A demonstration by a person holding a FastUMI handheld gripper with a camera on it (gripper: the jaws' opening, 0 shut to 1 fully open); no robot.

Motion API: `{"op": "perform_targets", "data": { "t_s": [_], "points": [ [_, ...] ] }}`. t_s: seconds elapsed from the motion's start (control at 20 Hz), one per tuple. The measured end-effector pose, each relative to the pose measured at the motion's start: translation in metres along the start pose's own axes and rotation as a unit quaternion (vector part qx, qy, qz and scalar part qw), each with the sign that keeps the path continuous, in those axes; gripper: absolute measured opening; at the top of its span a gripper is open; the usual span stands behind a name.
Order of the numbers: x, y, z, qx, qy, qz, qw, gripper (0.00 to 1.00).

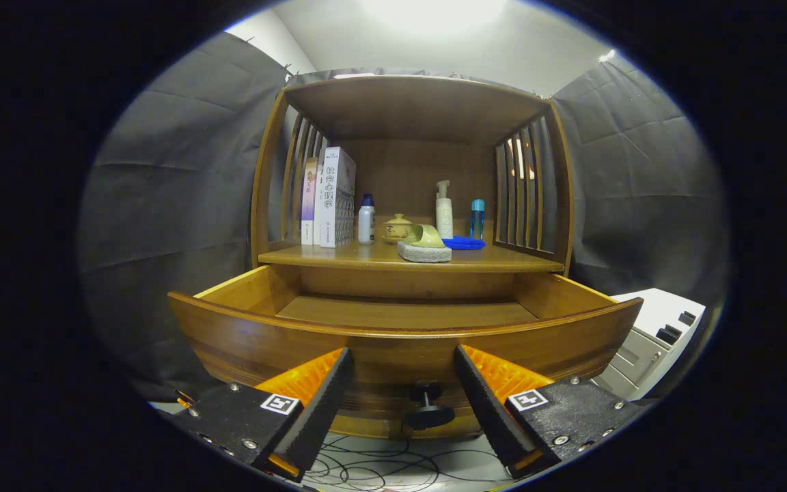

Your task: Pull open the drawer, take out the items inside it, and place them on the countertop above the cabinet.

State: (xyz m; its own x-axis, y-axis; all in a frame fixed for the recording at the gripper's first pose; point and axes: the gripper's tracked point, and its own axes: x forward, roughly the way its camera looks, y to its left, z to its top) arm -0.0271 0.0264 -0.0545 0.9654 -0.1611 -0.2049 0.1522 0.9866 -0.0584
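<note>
- Looking along my gripper [404, 386], I am holding its fingers apart, gripping nothing, with the drawer knob [427, 408] sitting between them.
- The drawer [404, 335] is standing pulled out just ahead, its long front running crosswise to my fingers; the floor I am seeing inside looks bare, though the high front is hiding the near part.
- The countertop [503, 260] is lying beyond and above, already carrying books [328, 198], bottles [366, 220] and a stone [424, 253].
</note>
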Motion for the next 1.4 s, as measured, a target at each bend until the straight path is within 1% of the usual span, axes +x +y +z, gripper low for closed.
{"op": "perform_targets", "data": {
  "t_s": [0.4,1.4],
  "points": [
    [0.038,-0.001,0.016,0.003,-0.018,0.002,1.0,0.96],
    [0.145,-0.002,0.03,-0.006,-0.022,-0.001,1.0,0.96]
  ]
}}
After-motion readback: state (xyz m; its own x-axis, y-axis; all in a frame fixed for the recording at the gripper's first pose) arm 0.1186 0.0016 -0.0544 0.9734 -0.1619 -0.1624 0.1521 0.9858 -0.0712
